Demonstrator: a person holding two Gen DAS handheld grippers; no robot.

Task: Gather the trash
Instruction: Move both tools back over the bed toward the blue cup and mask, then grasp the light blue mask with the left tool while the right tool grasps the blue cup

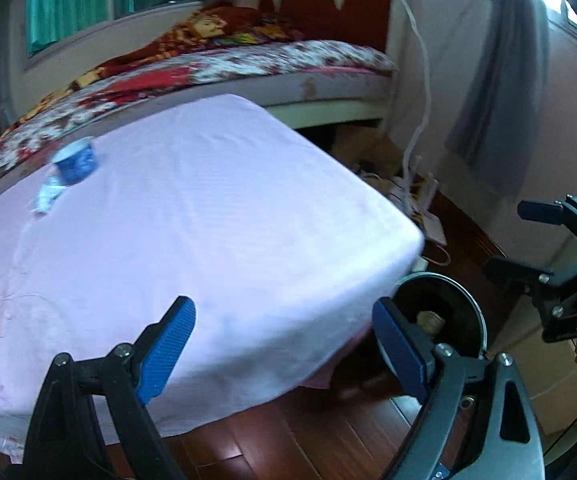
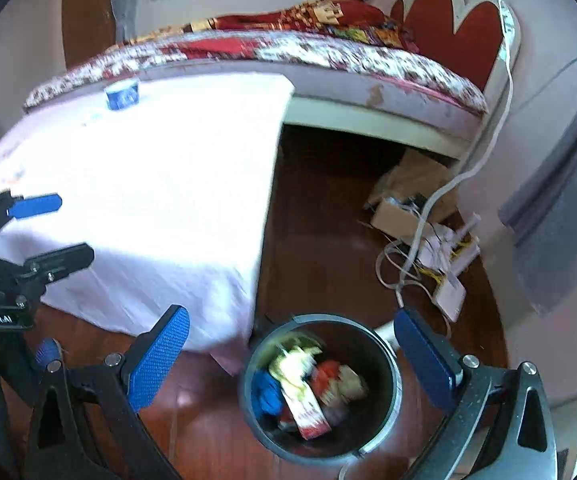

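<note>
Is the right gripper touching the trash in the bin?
Apart. In the right wrist view the right gripper hangs open above the bin, and the trash lies down inside it, well below the fingers, which hold nothing.

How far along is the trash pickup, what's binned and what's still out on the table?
Done: the trash bin on the floor already holds several wrappers. In hand: nothing; the left gripper and right gripper are both open and empty, the right one above the bin. Left: a blue-and-white cup and a crumpled wrapper beside it on the cloth-covered table.
</note>
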